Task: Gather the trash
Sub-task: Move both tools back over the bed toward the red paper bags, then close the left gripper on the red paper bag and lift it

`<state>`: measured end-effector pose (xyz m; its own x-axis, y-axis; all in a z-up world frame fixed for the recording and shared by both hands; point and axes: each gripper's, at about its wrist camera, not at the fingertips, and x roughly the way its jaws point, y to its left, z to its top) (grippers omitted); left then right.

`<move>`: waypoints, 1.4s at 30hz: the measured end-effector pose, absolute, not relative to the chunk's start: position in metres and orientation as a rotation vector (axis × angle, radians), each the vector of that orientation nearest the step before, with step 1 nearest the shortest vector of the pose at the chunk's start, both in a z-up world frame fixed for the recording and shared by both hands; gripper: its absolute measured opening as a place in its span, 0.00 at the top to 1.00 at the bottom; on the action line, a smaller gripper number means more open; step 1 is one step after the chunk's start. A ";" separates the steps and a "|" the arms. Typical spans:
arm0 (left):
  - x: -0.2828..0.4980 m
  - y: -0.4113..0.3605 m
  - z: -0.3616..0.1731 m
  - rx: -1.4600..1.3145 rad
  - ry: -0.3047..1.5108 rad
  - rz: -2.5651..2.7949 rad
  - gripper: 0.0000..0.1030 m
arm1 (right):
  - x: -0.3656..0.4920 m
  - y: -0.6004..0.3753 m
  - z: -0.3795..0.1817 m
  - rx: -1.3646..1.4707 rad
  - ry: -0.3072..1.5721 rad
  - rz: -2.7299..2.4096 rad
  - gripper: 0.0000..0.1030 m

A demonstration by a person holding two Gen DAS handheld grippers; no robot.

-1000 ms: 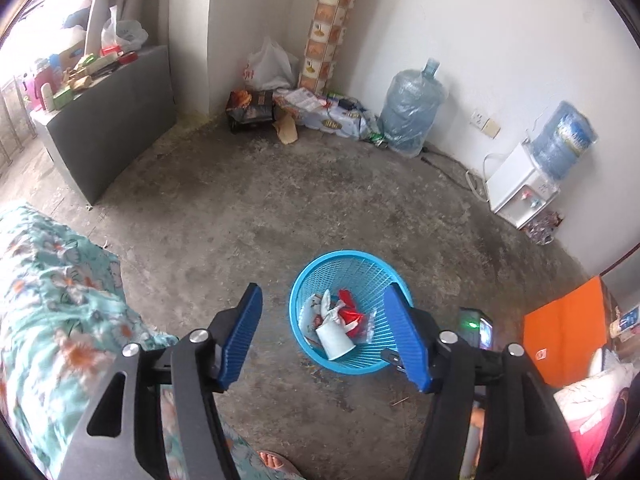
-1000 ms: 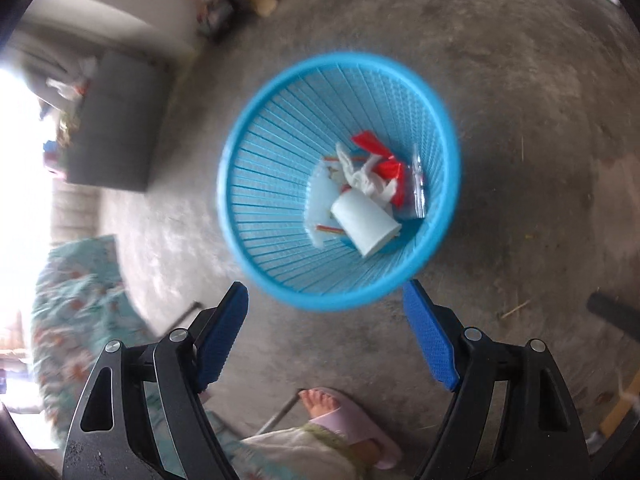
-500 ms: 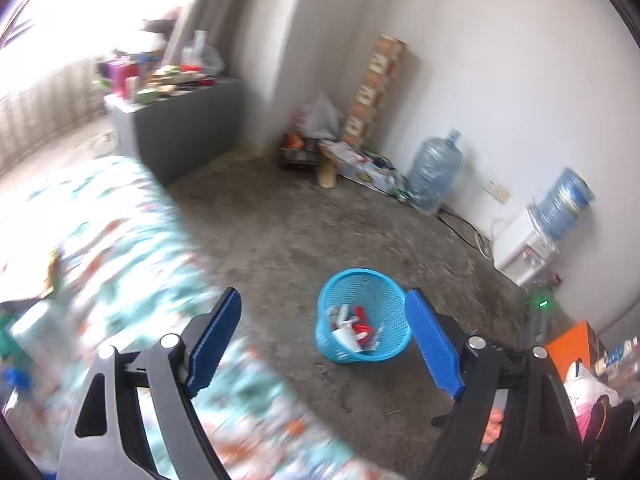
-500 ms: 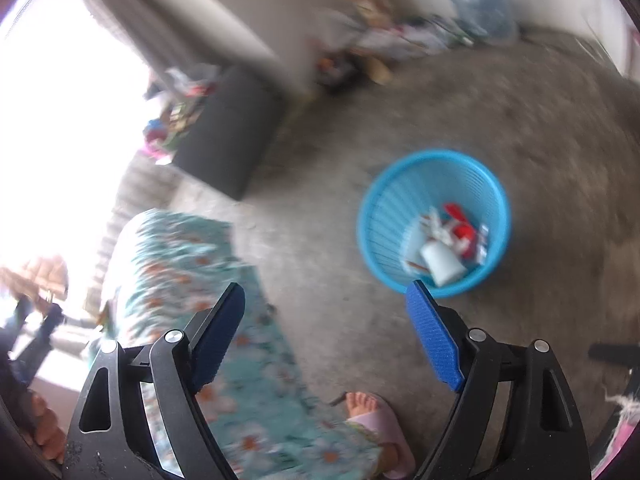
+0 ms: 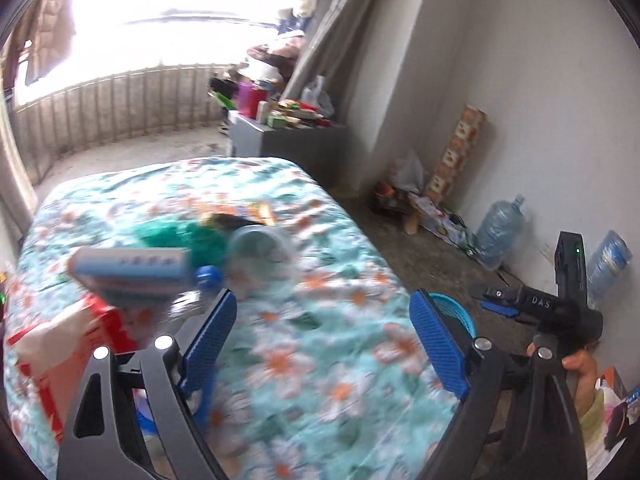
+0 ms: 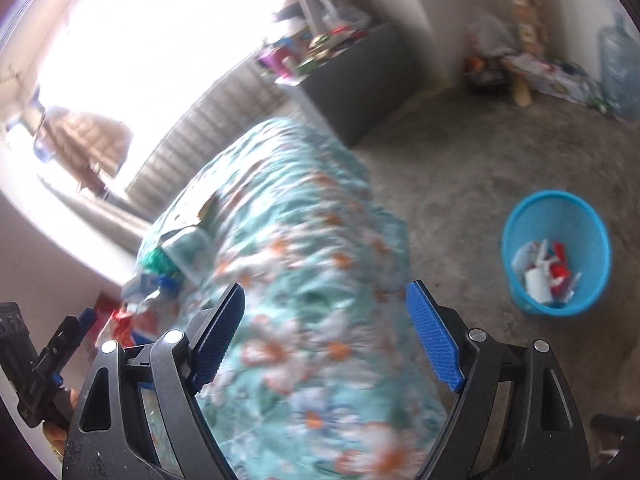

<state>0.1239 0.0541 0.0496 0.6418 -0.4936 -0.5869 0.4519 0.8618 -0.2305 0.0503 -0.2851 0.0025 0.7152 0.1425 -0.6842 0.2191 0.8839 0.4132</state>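
- Two grippers are seen, both spread wide with nothing between the blue pads: left gripper (image 5: 324, 340), right gripper (image 6: 324, 332).
- Both are held over a bed covered in a teal floral sheet (image 5: 320, 360); heavy motion blur is noted in both views.
- Trash is seen lying on the sheet, ahead and to the left of the left gripper: a light-blue box (image 5: 130, 270), a clear plastic cup on its side (image 5: 262, 256), a green crumpled item (image 5: 180, 238), a small blue cap (image 5: 209, 277), and a red-and-white carton (image 5: 60, 360) nearest the camera.
- The box is seen just above the carton; whether they touch cannot be told through the blur.
- In the right wrist view, the same pile (image 6: 168, 268) is seen to the left of the left finger, blurred.
- A blue basket (image 6: 556, 252) stands on the concrete floor, well apart from the bed; white and red scraps are held in it.
- In the left wrist view, only the basket rim (image 5: 460, 310) is visible, behind the right finger.
- The right gripper's body (image 5: 560, 308) is visible at the right of the left wrist view, gripped by a hand (image 5: 584, 364).
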 end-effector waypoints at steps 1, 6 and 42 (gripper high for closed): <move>0.121 0.071 0.050 -0.084 0.675 -0.523 0.16 | 0.058 -0.273 0.003 0.481 0.791 -0.018 0.23; 0.106 0.143 0.055 -0.183 0.588 -0.433 0.16 | 0.091 -0.216 0.007 0.404 0.836 0.083 0.23; 0.127 0.308 -0.078 -0.749 0.862 -0.204 0.34 | 0.123 -0.164 -0.033 0.411 0.978 0.124 0.23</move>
<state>0.1268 0.3078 -0.0781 0.6495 -0.4491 -0.6135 -0.1274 0.7312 -0.6701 0.1229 -0.1641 -0.0328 0.5584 0.2844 -0.7793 0.0811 0.9162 0.3925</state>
